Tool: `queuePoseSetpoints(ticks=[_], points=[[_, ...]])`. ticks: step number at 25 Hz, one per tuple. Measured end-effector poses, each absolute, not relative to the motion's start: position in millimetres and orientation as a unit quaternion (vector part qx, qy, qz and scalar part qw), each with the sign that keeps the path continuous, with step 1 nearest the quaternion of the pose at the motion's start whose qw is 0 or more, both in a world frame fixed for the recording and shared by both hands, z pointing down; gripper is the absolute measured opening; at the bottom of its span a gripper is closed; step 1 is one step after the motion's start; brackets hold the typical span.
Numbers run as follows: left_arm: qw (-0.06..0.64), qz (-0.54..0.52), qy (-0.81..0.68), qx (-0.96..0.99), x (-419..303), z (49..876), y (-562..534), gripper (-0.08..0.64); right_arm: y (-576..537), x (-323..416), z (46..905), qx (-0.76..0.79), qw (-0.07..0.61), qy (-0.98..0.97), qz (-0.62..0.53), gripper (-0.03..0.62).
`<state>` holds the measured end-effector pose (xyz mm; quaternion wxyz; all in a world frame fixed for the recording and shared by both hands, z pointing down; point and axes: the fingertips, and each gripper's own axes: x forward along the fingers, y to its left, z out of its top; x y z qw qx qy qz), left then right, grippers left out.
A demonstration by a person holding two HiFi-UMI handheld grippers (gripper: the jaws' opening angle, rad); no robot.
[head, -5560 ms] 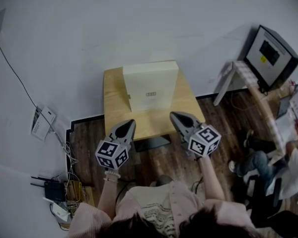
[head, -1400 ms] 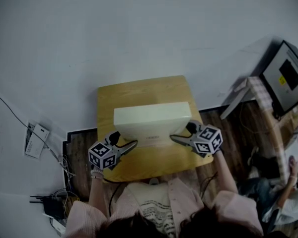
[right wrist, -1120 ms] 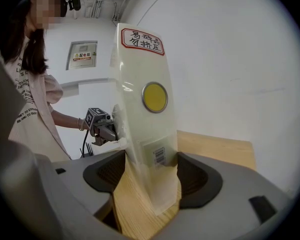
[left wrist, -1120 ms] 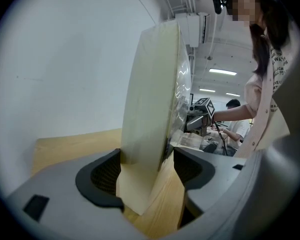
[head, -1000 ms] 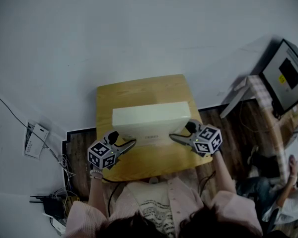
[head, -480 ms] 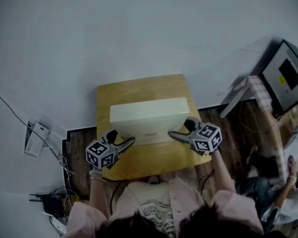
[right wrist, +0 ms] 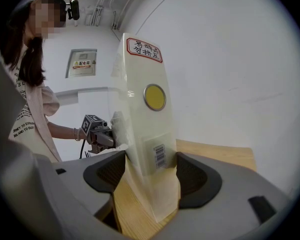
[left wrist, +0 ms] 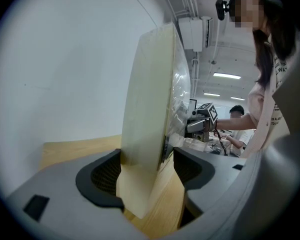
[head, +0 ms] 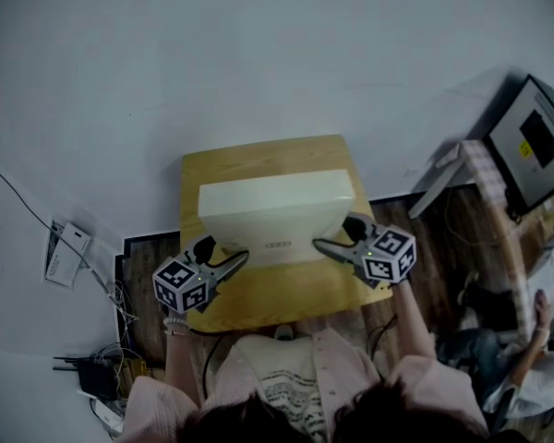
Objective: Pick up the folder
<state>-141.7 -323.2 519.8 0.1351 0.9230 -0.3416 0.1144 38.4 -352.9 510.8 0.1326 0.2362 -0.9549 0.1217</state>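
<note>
The folder [head: 275, 206] is a thick cream box file standing upright on its long edge, just above the wooden table [head: 258, 301]. My left gripper [head: 240, 260] is shut on its left end. My right gripper [head: 319, 245] is shut on its right end. In the left gripper view the folder [left wrist: 150, 109] fills the gap between the pads of the left gripper [left wrist: 142, 171]. In the right gripper view the folder's end [right wrist: 145, 129], with a yellow disc and a barcode label, sits pinched in the right gripper [right wrist: 150, 176].
The small table stands against a white wall. To the right are a white bench [head: 448, 164], a dark screen [head: 528, 137] and a seated person [head: 535, 340]. Cables and a router [head: 97, 377] lie on the floor at the left.
Earlier the folder stood at the table's back with both grippers off it. Over the last second both grippers have risen with the folder held between them, so it looks larger and higher.
</note>
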Motion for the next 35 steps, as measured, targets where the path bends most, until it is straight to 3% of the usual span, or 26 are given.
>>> queuePoseSetpoints(ticks=[35], points=[[0.078,0.035,-0.366,0.927,-145.8,442.8,-298.0,0.322,-324.4,39.5,438.0,0.27,0.058,-0.954,0.12,0.321]])
